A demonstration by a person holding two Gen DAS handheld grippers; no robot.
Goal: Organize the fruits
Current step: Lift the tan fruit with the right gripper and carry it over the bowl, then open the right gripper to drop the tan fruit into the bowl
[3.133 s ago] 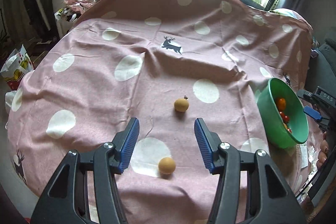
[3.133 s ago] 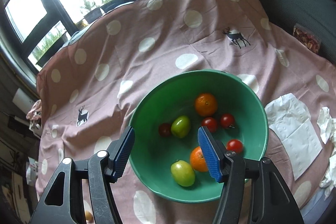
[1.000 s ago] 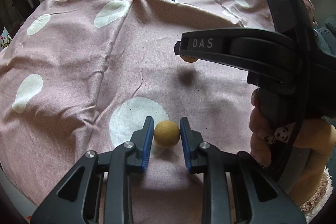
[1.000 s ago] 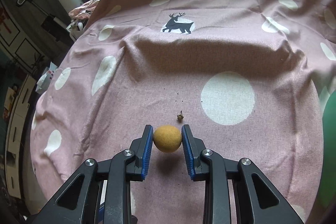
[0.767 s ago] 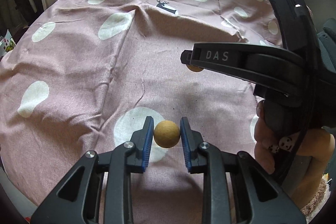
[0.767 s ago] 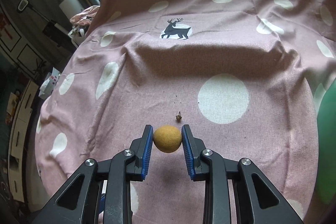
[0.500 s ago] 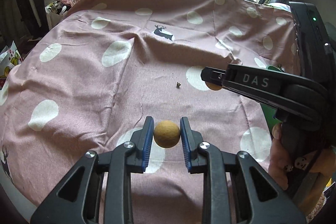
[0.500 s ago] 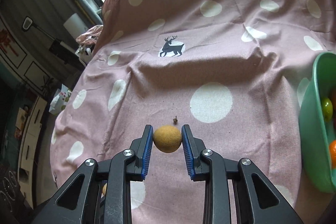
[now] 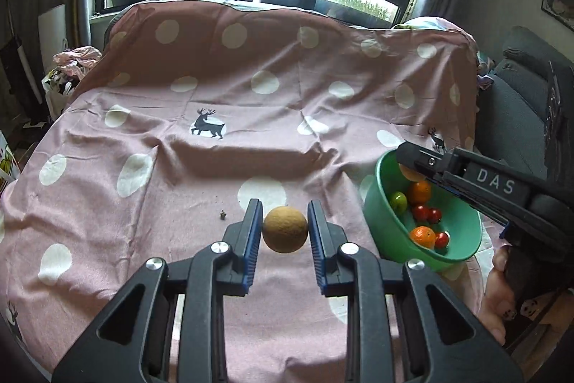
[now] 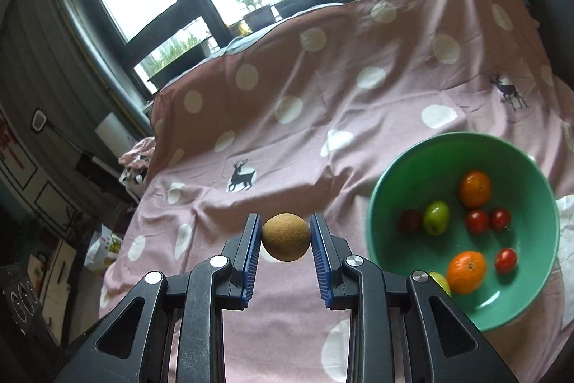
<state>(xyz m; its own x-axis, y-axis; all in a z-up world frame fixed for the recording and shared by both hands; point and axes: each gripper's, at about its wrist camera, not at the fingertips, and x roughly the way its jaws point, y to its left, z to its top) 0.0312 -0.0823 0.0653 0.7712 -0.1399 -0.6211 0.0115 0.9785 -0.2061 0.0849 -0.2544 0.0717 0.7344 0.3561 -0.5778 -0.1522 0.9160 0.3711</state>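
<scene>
Left gripper (image 9: 284, 232) clamps a tan round fruit (image 9: 285, 229) above the pink dotted cloth (image 9: 201, 189). Right gripper (image 10: 285, 239) grips a second tan fruit (image 10: 285, 236), held up beside the green bowl (image 10: 394, 189); its body reads "DAS". Bowl holds two oranges (image 10: 475, 188), green fruits (image 10: 436, 218) and small red ones (image 10: 477, 221).

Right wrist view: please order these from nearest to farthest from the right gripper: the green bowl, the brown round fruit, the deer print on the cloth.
1. The brown round fruit: clamped in the jaws of the right gripper.
2. The green bowl: just to the right, on the cloth.
3. The deer print: farther back, slightly left, on the pink cloth.
</scene>
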